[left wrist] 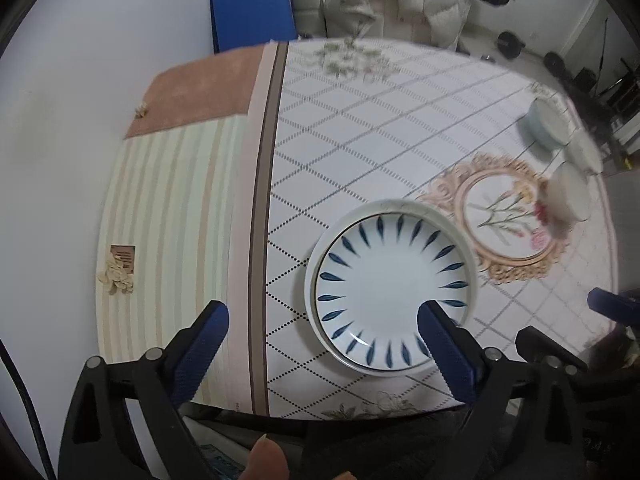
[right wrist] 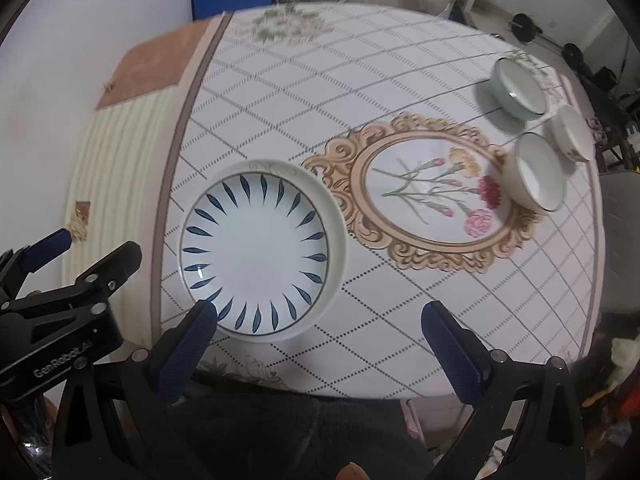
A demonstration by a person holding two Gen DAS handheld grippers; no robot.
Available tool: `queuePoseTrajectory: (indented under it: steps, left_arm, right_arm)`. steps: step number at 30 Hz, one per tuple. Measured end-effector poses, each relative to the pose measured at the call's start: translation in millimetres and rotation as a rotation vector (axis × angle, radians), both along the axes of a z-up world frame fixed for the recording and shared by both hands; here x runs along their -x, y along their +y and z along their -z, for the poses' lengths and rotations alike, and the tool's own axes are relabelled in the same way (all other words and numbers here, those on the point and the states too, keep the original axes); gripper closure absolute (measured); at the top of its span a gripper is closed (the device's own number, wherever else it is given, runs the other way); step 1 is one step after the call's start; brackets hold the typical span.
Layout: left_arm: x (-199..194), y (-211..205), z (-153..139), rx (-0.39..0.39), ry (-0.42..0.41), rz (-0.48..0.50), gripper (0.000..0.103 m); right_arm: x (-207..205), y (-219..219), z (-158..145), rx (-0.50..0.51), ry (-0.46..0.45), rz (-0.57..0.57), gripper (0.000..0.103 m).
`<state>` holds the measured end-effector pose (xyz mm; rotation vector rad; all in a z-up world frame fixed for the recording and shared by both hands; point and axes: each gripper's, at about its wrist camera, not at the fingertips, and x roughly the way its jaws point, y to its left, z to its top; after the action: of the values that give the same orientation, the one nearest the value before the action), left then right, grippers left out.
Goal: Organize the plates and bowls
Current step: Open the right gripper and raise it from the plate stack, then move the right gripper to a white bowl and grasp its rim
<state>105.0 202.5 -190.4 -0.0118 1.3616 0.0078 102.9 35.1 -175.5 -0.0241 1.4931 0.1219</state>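
Observation:
A white plate with blue leaf marks [left wrist: 390, 292] [right wrist: 260, 254] lies on the table near its front edge. Three bowls stand at the far right: a pale green one [right wrist: 518, 86] [left wrist: 546, 122], a white one [right wrist: 538, 172] [left wrist: 572, 194] and another white one [right wrist: 572, 130] [left wrist: 588, 150]. My left gripper [left wrist: 320, 316] is open and empty above the front edge, its right finger over the plate's near rim. My right gripper [right wrist: 320, 318] is open and empty, its left finger at the plate's near rim. The left gripper also shows in the right wrist view [right wrist: 60, 256].
The table wears a white cloth with a diamond grid [right wrist: 280, 92] and a gold-framed flower print [right wrist: 432, 196]. A striped cloth with a brown patch [left wrist: 168, 200] covers its left part. A blue mat [left wrist: 252, 12], a pale jacket on a chair [left wrist: 392, 0] and weights [right wrist: 528, 26] lie beyond.

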Motion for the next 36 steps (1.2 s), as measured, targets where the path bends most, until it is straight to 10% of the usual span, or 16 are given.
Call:
queuePoseTrajectory:
  steps: [14, 24, 29, 36]
  left_arm:
    - [32.4, -7.8, -66.1, 0.056, -0.089, -0.001, 0.004]
    - [28.9, -16.7, -73.8, 0.045, -0.101, -0.026, 0.004]
    - [-6.4, -50.5, -72.6, -0.039, -0.169, 0.033, 0.004]
    - [-96.2, -152.5, -37.9, 0.052, -0.177, 0.167, 0.004]
  right_arm:
    - [38.6, -10.6, -88.6, 0.010, -0.137, -0.002, 0.000]
    - [28.5, -26.5, -89.5, -0.047, -0.136, 0.016, 0.000]
    - [4.4, -78.5, -77.1, -0.113, -0.189, 0.111, 0.000]
    - [-59.6, -223.4, -30.1, -0.092, -0.209, 0.331, 0.000]
